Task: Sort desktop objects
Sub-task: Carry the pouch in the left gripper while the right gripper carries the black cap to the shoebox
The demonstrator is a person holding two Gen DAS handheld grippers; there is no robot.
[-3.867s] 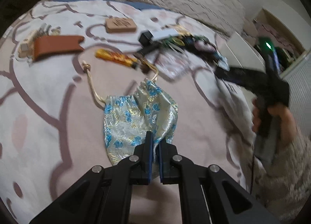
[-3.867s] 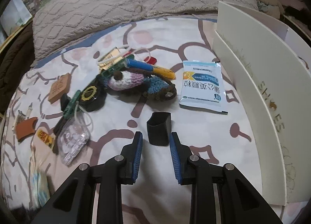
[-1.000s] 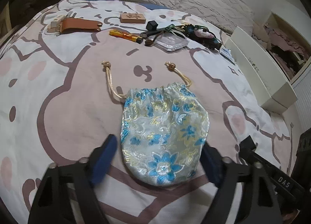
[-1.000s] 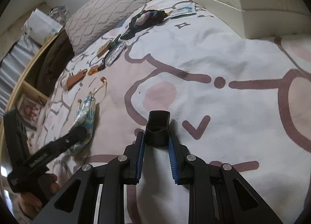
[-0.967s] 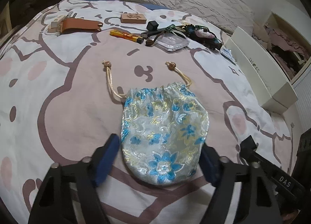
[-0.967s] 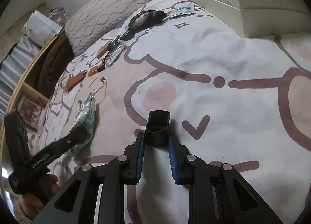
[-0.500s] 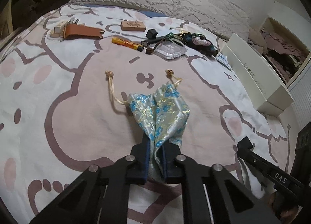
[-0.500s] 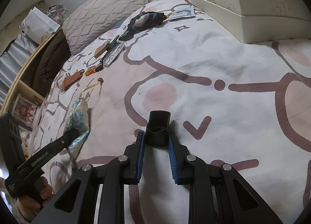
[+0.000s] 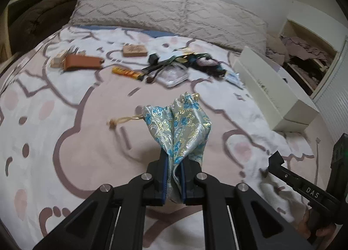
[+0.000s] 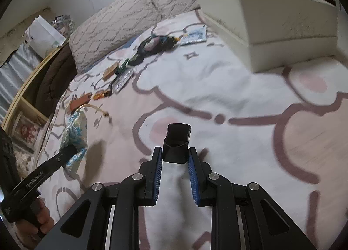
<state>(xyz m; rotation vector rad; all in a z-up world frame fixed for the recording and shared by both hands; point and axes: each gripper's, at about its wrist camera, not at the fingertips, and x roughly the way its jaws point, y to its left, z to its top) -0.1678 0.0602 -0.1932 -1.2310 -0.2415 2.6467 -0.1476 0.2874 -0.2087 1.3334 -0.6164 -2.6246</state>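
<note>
Brocade pouch (image 9: 180, 128) pinched in left hand-held gripper (image 9: 174, 176), above bedspread (image 9: 65, 141).

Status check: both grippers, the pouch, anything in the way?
Left gripper shut on pouch. Right gripper shut on black cup. Nothing blocking either.

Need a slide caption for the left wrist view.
Left tool shut on the brocade drawstring pouch, bunched above the patterned bedspread.

- Left gripper (image 9: 174, 176): black angular arms, silver screws, blue pads.
- Right gripper (image 10: 175, 158): same black build, ribbed blue pads.
- White lettering on each gripper's side, seen at the frame's lower corners.
</note>
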